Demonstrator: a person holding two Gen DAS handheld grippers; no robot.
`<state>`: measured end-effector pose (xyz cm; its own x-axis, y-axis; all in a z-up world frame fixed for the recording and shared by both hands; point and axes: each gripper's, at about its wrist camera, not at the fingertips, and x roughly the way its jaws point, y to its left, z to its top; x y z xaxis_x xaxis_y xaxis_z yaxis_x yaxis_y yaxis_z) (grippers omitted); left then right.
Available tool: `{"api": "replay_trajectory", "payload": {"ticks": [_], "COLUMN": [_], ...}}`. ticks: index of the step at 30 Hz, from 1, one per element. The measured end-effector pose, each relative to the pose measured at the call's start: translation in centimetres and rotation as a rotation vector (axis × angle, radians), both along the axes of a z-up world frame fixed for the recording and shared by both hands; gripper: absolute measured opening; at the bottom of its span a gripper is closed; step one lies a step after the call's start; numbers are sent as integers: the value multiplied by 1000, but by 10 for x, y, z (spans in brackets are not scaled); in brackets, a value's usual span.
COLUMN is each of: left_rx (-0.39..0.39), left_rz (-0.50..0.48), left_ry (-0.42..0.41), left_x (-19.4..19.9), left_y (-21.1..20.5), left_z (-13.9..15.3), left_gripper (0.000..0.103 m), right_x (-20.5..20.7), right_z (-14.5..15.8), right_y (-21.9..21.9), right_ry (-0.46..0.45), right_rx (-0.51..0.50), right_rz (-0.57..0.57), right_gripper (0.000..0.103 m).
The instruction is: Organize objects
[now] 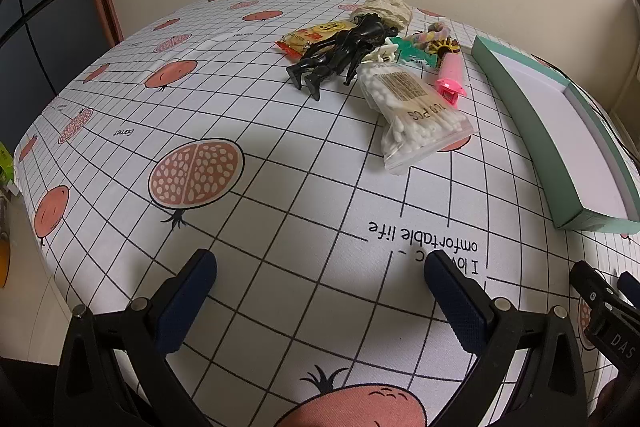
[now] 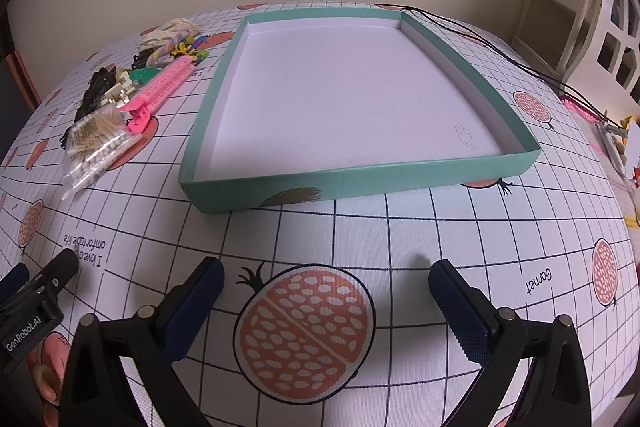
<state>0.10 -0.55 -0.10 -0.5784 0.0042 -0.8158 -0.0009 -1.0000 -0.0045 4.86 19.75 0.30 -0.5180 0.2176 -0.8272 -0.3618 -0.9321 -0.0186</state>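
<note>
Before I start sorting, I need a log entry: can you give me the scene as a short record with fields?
surface: white grid-patterned tablecloth with pomegranate prints
container: shallow teal cardboard tray with white inside, nothing in it
pile: left of the tray, all outside it
pile items: clear bag of cotton swabs; black plastic figure; pink plastic clip; pastel braided rope
left gripper: open, holding nothing
right gripper: open, holding nothing

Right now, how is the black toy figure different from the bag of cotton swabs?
The black toy figure is dark and solid; the bag of cotton swabs is clear, full of small white sticks. The figure lies farther back in the pile; the bag sits nearest the grippers. Both lie flat on the tablecloth, outside the green tray.
</note>
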Motion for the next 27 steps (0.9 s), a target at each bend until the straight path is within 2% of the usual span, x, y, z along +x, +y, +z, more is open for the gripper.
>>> {"api": "replay_trajectory", "payload": {"ticks": [27], "left_rx": [-1], "left_rz": [3], "left_ry": [-3], "left_x": [-2], "left_y": [1], "left_z": [0], "left_gripper": [103], "right_x": [-1], "right_z": [0], "right_y": [-1], "right_ry": [-2], "right_rx": [1], "right_rz": [-2], "right_gripper": [103]}}
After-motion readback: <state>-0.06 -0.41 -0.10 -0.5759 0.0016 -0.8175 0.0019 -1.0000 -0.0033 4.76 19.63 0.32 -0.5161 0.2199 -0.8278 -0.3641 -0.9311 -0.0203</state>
